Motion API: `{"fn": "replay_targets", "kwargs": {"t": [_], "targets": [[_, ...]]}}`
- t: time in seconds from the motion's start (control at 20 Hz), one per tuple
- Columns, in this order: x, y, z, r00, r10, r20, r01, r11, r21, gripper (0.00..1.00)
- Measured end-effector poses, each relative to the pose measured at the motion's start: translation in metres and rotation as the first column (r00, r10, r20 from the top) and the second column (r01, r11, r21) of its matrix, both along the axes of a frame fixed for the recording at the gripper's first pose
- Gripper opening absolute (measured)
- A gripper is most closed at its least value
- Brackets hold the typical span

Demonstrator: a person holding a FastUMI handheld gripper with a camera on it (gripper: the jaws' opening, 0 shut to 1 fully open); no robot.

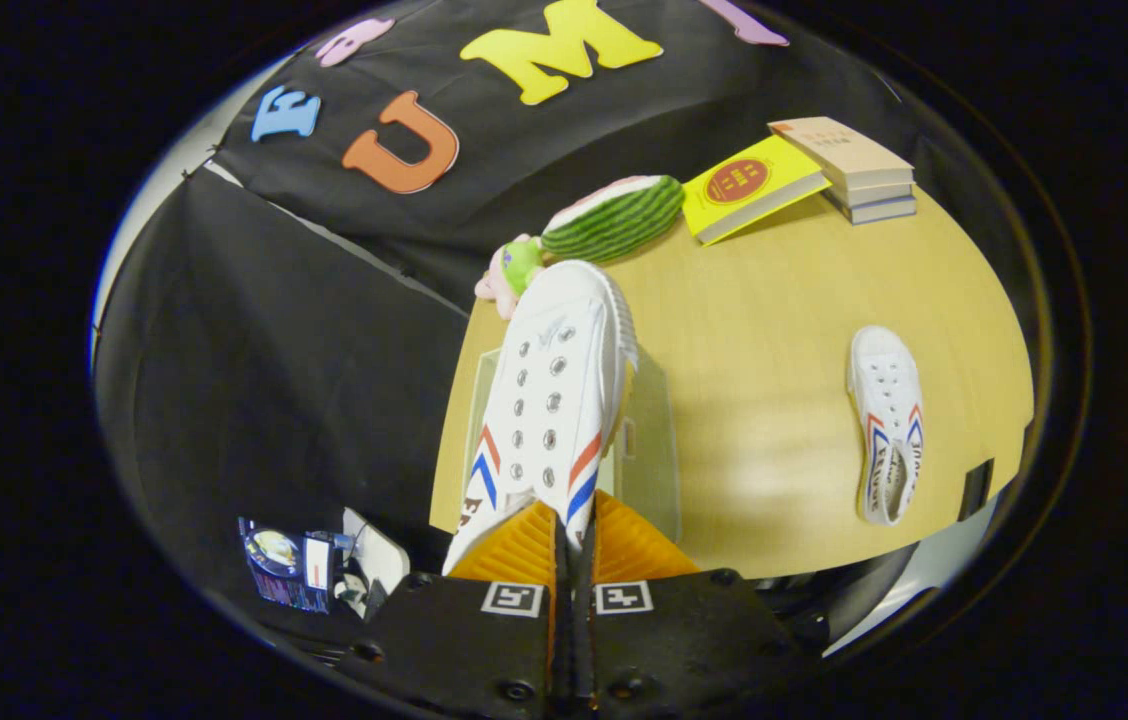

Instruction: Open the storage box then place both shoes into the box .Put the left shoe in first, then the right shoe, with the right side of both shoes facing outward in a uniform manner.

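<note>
In the gripper view, the claw (572,535) has its two fingers pressed close together on the heel edge of a white shoe (554,400). The shoe is held up in the air, with its toe pointing away from the fingers. It is white canvas with two rows of silver holes and no laces. It has red and blue stripes on both sides, and its toe cap is ribbed.

Under the held shoe sits a clear storage box (649,450) on the near edge of the wooden desk (774,330). The box is see-through, so it is hard to make out whether its lid is up.

The second shoe (886,425) lies flat on the desk, well apart to the side. It looks the same: white, with red and blue stripes.

Beyond the held shoe lies a green striped plush toy (614,218). Next to it is a yellow book (746,185), then a stack of books (854,168).
</note>
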State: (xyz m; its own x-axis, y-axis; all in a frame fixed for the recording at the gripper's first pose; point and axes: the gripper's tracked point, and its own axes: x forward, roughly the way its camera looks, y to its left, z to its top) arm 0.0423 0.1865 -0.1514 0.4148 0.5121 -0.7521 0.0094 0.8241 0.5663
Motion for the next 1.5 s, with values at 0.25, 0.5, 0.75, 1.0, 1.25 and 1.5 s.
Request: {"fn": "replay_targets", "kwargs": {"t": [0.25, 0.5, 0.75, 1.0, 1.25, 1.5], "targets": [[0.011, 0.063, -0.028, 0.996, 0.057, -0.072, -0.055, 0.998, 0.025, 0.06], [0.008, 0.103, -0.065, 0.983, 0.101, -0.151, -0.101, 0.995, 0.011, 0.06], [0.014, 0.118, -0.083, 0.981, 0.101, -0.166, -0.103, 0.995, 0.0, 0.06], [0.013, 0.127, -0.085, 0.981, 0.113, -0.155, -0.113, 0.994, 0.01, 0.09], [0.016, 0.142, -0.072, 0.982, 0.181, -0.052, -0.179, 0.983, 0.03, 0.46], [0.008, 0.134, -0.049, 0.973, 0.225, 0.061, -0.223, 0.974, -0.032, 0.81]]}}
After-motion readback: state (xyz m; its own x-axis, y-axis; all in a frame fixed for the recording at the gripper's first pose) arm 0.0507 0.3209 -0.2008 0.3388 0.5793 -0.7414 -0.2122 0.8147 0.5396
